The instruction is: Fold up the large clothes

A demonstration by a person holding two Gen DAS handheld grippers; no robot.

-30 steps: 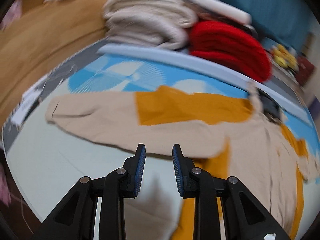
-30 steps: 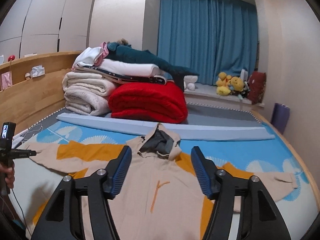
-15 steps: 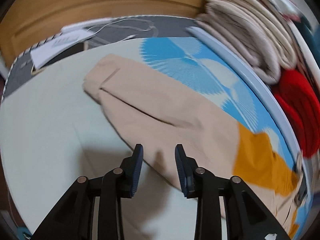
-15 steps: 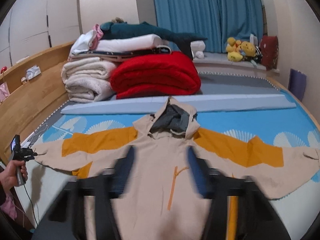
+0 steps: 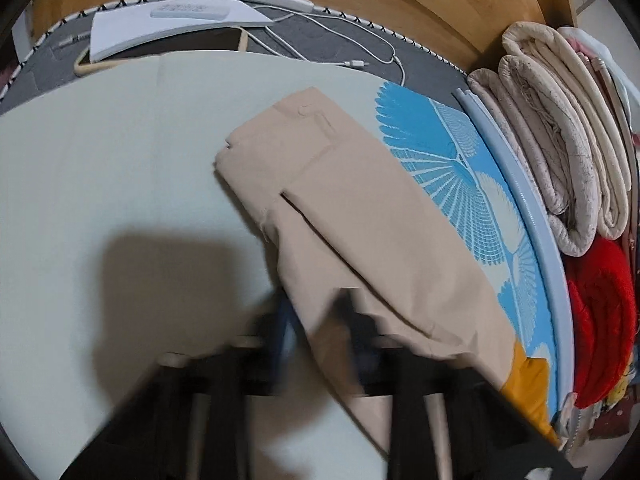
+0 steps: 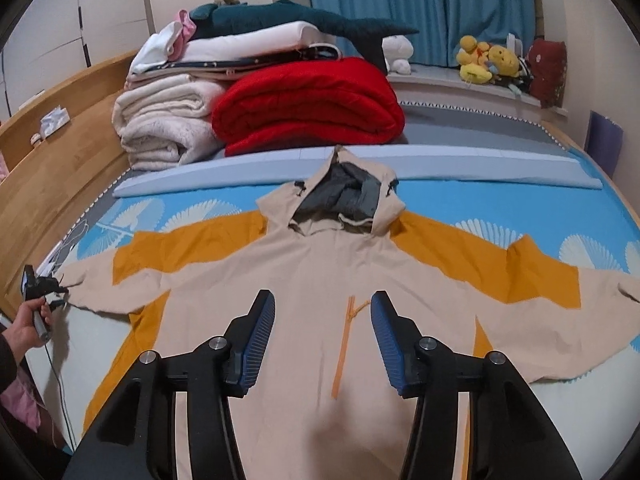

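Your left gripper (image 5: 316, 320) has just closed: half a second ago its fingers stood apart above the beige sleeve (image 5: 340, 184), now they're blurred but pinching the sleeve's near edge, fabric between them. That's the grab for the first fold, by my read. From the right wrist view you can see the same thing at far left: your left hand (image 6: 30, 320) holds its gripper at the sleeve's cuff end.

The task's thing, the large beige-and-orange hooded jacket (image 6: 320, 280), lies flat, front up, on the bed (image 6: 500, 208) with the blue fan-print sheet, both sleeves spread wide, grey-lined hood (image 6: 344, 196) pointing toward the red folded blanket (image 6: 308, 104) and the cream quilts (image 6: 164, 128) stacked behind.

Your right gripper (image 6: 322, 332) hangs over the chest, fingers spread, nothing between them; the orange zipper (image 6: 346, 344) shows in the gap. Its jaws have just been opening further. Compared with a second ago it sits lower and closer to the jacket, so the hood and shoulders fill more of the view.

What it means: nothing folded yet, jacket fully spread. Left side is committed to the sleeve; next likely move is carrying that sleeve across the body. Right sleeve (image 6: 560, 292) untouched.
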